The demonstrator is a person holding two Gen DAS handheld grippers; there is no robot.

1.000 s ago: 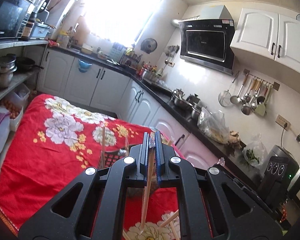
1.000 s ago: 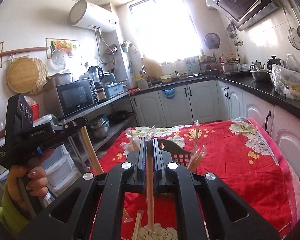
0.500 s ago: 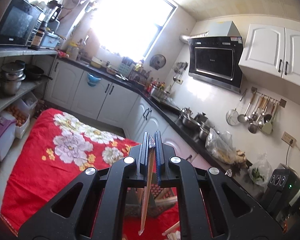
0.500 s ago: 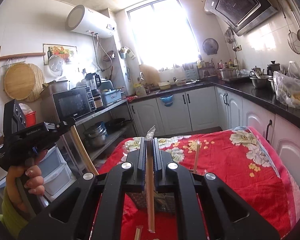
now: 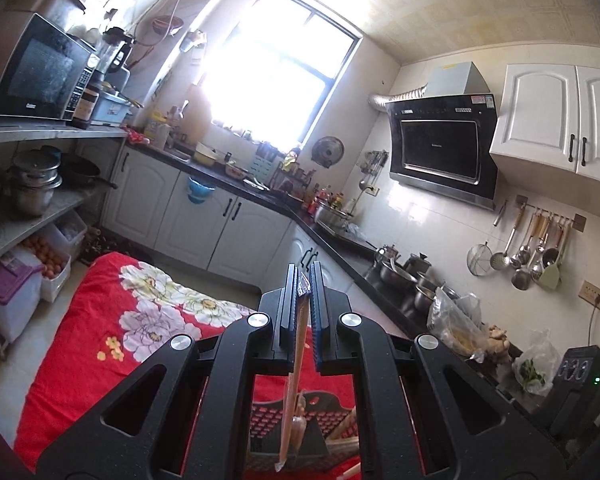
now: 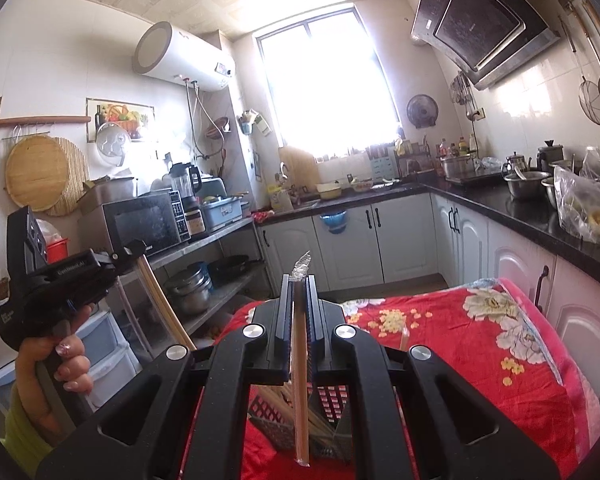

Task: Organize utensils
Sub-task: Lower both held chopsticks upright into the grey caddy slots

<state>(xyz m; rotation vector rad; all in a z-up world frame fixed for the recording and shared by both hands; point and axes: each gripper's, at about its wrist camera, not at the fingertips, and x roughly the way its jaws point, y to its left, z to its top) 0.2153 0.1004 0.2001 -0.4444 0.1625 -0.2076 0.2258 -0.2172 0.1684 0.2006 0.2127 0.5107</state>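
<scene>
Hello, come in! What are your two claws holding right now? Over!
Left claw shut on wrapped chopsticks. Right claw shut on another wrapped pair. Black basket below on red cloth. Nothing in the way.

Matt black plastic basket (image 6: pixel 332 404); wooden chopsticks (image 6: pixel 300 392), clear glossy wrap; soft floral cloth (image 6: pixel 480 344).

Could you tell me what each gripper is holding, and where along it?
Each holds wrapped chopsticks near the top end: left gripper, chopsticks; right gripper, chopsticks.
</scene>
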